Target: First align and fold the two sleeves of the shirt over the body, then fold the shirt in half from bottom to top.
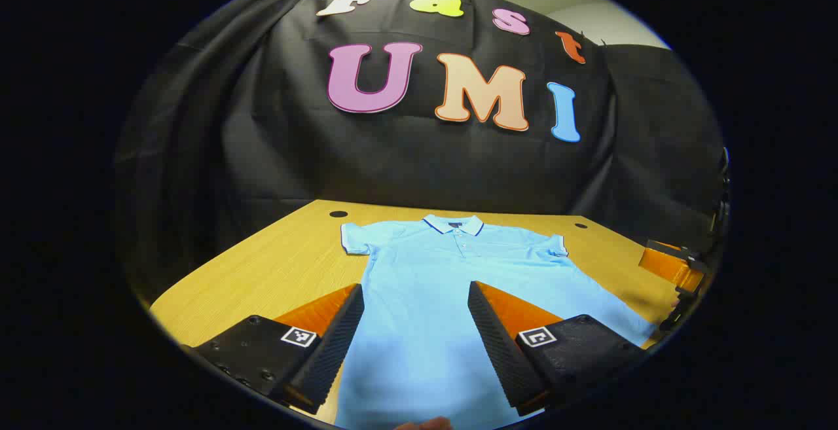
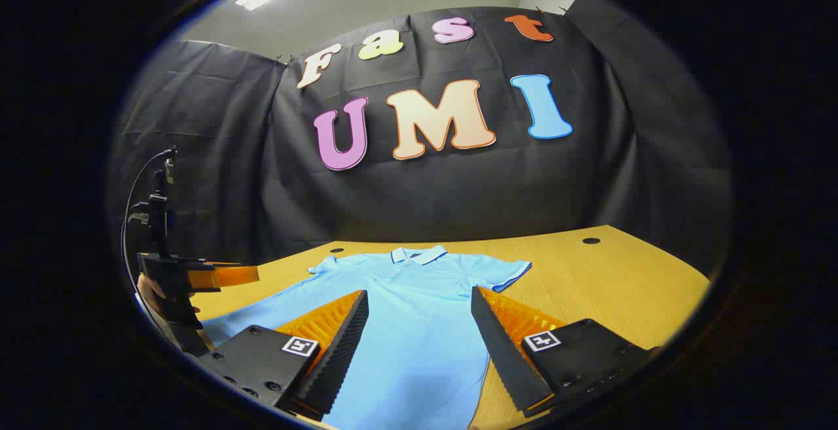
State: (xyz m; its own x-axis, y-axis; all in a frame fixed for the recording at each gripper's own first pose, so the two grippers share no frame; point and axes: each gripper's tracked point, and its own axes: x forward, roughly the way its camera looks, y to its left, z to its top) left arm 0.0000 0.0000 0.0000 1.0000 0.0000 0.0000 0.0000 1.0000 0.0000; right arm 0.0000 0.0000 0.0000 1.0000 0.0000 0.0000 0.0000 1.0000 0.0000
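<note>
The light blue polo shirt point(image 1: 445, 273) lies flat and face up at the centre of both views, collar toward the top, both short sleeves spread outward. It looks soft, light and limp, likely to sag and slide when lifted, so the sleeve point(image 1: 353, 239) hems seem the best places to pinch. The left gripper point(image 1: 416, 338) and right gripper point(image 2: 419, 345) hover wide open, holding nothing. The wooden table point(image 2: 622, 279) is smooth, backed by black cloth.
</note>
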